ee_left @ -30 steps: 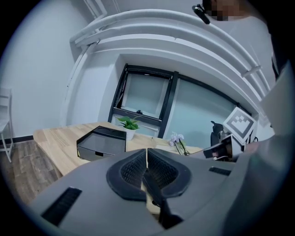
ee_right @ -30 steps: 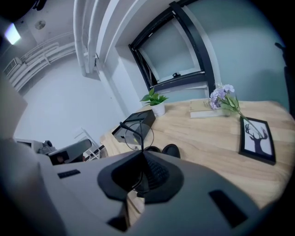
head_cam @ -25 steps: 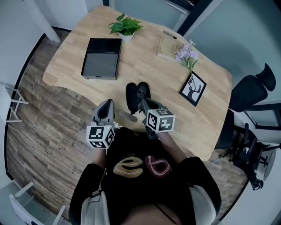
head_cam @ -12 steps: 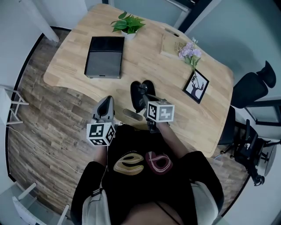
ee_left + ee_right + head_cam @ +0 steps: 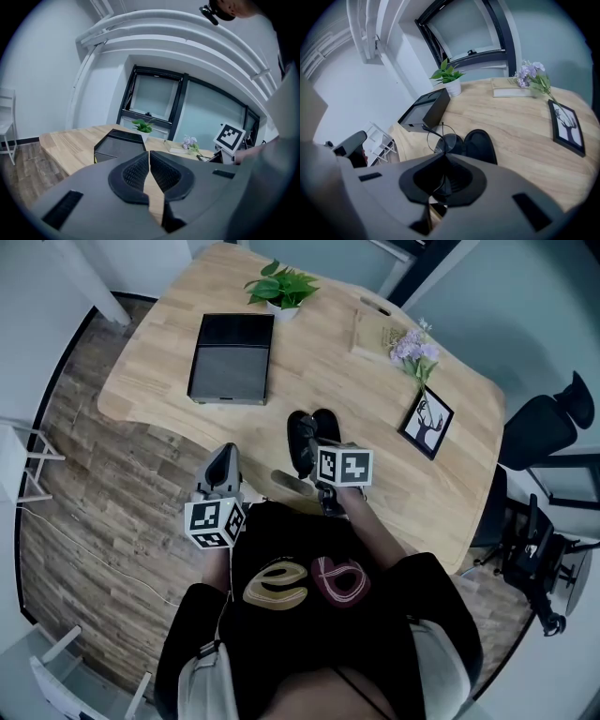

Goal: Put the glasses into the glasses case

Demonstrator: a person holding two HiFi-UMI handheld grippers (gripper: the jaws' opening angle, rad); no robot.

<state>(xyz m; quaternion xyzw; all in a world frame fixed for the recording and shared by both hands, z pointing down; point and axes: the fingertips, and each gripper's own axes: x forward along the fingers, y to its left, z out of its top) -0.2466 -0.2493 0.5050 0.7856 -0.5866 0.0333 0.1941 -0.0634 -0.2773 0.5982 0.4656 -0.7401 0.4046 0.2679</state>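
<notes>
Placing step: right gripper (image 5: 443, 161) jaws pinched on glasses (image 5: 443, 137), seemingly just above open glasses case (image 5: 480, 145); left gripper (image 5: 149, 159) closed, empty. Next: lower, release.

glasses (image 5: 441, 137): lower part hidden behind right gripper (image 5: 444, 153) | glasses case (image 5: 480, 145): near end hidden behind right gripper

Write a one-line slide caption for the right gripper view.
Right gripper, shut on wire-framed glasses, holds them over the open black glasses case on the wooden table.
</notes>
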